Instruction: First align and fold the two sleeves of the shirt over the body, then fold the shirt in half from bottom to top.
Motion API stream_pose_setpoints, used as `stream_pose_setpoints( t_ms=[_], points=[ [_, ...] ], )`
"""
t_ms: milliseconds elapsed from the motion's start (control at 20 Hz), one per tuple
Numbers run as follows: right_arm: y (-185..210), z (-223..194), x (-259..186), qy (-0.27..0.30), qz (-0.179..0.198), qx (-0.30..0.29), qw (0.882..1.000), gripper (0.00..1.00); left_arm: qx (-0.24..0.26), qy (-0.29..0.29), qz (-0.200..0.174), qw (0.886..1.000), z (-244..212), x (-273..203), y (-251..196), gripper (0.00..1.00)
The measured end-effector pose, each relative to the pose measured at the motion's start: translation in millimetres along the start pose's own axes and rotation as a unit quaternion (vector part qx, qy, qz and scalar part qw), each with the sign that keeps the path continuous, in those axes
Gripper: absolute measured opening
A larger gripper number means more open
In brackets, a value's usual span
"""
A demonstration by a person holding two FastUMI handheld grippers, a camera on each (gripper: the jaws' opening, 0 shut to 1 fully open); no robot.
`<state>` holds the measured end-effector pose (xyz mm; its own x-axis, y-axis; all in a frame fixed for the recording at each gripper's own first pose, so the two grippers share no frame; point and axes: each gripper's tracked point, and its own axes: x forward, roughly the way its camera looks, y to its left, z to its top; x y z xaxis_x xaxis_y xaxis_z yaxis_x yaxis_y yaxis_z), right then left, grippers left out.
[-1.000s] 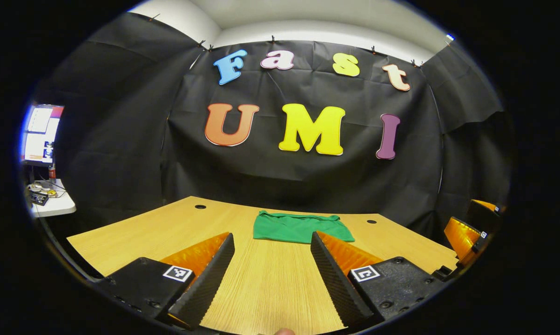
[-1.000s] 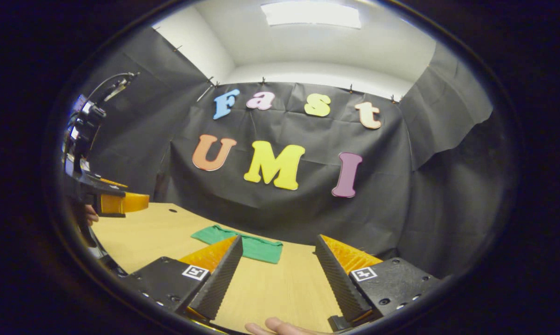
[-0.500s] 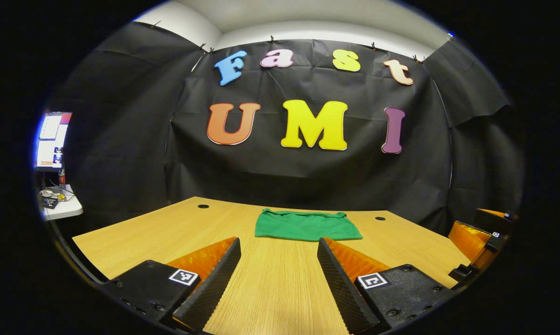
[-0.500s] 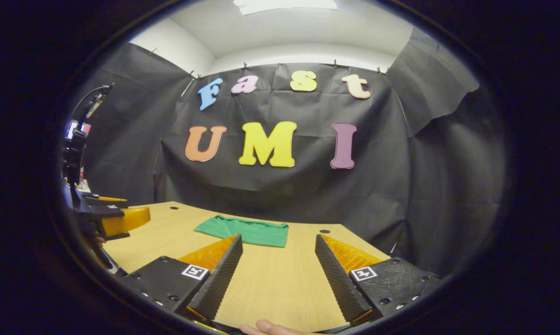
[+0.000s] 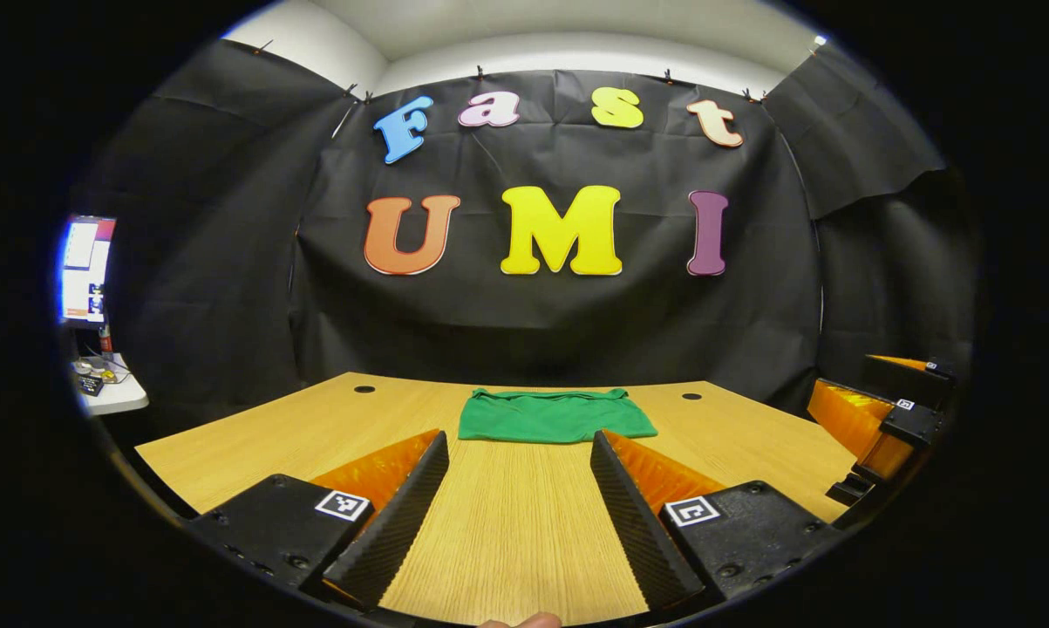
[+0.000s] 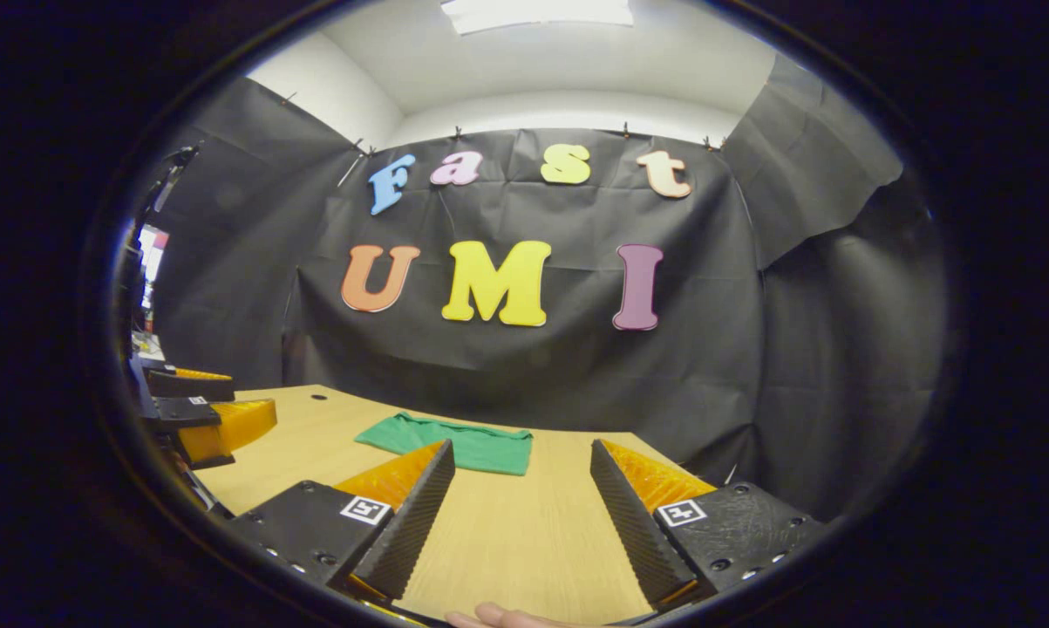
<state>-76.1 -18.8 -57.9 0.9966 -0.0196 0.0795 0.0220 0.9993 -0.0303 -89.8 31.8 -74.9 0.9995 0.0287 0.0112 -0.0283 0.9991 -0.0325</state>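
Lying flat at the far middle of the wooden table (image 5: 254, 436), the green shirt (image 5: 555, 417) runs lengthwise left to right, well ahead of the left gripper (image 5: 520, 497) and far-left of the right gripper (image 6: 520, 506); both jaws are spread, empty.

One shirt (image 5: 555, 417), one table (image 5: 507, 523), two grippers.

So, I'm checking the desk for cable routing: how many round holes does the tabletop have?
2. On the wooden table, one hole sits near the far left edge, the other near the far right, flanking the folded green shirt. The shirt could hide more.
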Motion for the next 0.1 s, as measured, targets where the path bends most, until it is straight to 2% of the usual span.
stream_pose_setpoints(
  t_ms=[100],
  points=[
    [0.5,3.5,1.0,-0.004,0.0,-0.008,1.0,0.95,0.001,0.001,0.001,1.0,0.8,-2.0,-1.4,1.0]
  ],
)
